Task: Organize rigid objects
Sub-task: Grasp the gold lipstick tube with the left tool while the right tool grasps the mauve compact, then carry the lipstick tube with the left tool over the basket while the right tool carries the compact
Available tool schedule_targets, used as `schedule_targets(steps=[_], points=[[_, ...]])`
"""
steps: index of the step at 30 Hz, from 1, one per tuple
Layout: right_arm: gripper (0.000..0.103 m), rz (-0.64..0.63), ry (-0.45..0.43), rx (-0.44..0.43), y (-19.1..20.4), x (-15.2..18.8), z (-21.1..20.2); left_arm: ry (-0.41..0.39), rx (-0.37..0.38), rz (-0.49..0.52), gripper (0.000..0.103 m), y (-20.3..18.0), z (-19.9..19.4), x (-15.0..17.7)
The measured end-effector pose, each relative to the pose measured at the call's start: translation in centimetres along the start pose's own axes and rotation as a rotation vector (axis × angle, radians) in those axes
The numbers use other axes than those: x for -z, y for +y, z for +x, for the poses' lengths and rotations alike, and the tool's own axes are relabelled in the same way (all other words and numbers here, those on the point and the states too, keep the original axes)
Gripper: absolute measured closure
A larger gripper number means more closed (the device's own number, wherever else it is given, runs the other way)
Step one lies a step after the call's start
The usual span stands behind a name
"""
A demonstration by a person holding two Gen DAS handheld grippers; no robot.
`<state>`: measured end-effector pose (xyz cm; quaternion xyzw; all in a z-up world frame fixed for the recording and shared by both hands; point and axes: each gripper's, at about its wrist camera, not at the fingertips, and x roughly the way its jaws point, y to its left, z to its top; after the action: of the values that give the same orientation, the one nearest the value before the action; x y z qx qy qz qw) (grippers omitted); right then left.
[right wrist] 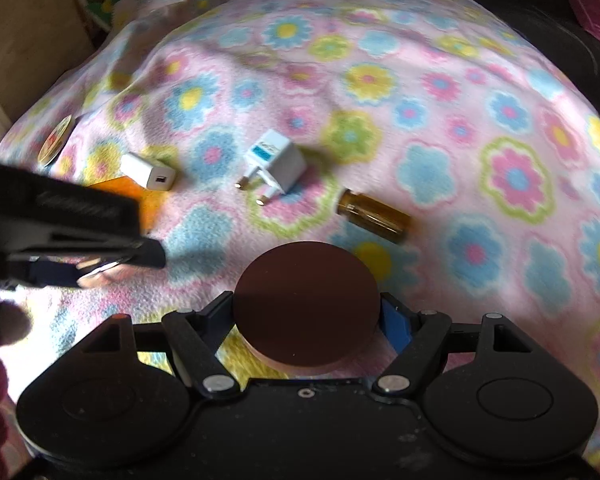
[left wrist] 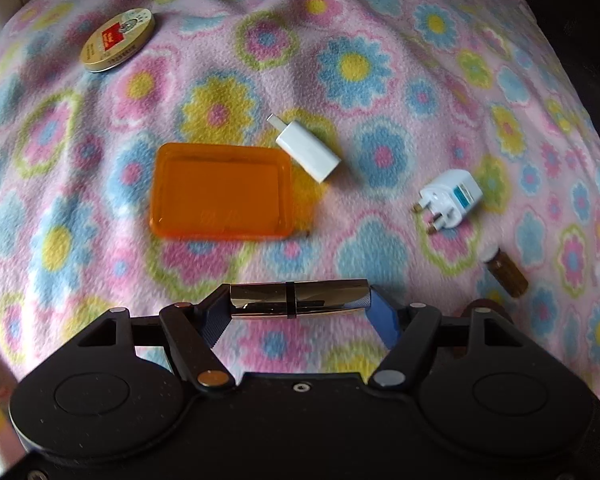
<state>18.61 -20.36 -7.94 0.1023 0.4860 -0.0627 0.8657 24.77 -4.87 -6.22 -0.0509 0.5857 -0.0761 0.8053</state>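
Rigid objects are spread on a floral fleece blanket. Chrome metal tube is clamped lengthwise in left gripper jaws. Dark brown round disc is clamped in right gripper jaws. Orange translucent plastic tray lies beside white USB charger.

A fleece blanket printed with pink, blue and yellow flowers covers the whole surface, lying in soft folds. Beyond its far left edge stands a tan panel, with dark upholstery at the far right.
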Motion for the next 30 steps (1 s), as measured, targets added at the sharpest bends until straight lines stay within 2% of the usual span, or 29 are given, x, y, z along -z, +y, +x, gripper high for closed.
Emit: schedule_targets(steps=[6,15,24,30], points=[[0.027,0.052,-0.007,0.003,-1.0,2.0,-4.1,-0.025,0.000,0.039,0.036,1.0,-4.0,2.6],[0.027,0.082,0.002,-0.022,-1.4,8.2,-10.4,-0.043,0.000,0.058,0.036,2.1,-8.8,8.4],[0.027,0.045,0.020,-0.024,-0.9,14.3,-14.7,-0.043,0.004,0.061,0.036,3.2,-11.5,14.7],[0.027,0.026,0.017,-0.021,-0.3,16.3,-17.4,-0.035,-0.028,0.062,0.036,4.0,-11.9,18.1]])
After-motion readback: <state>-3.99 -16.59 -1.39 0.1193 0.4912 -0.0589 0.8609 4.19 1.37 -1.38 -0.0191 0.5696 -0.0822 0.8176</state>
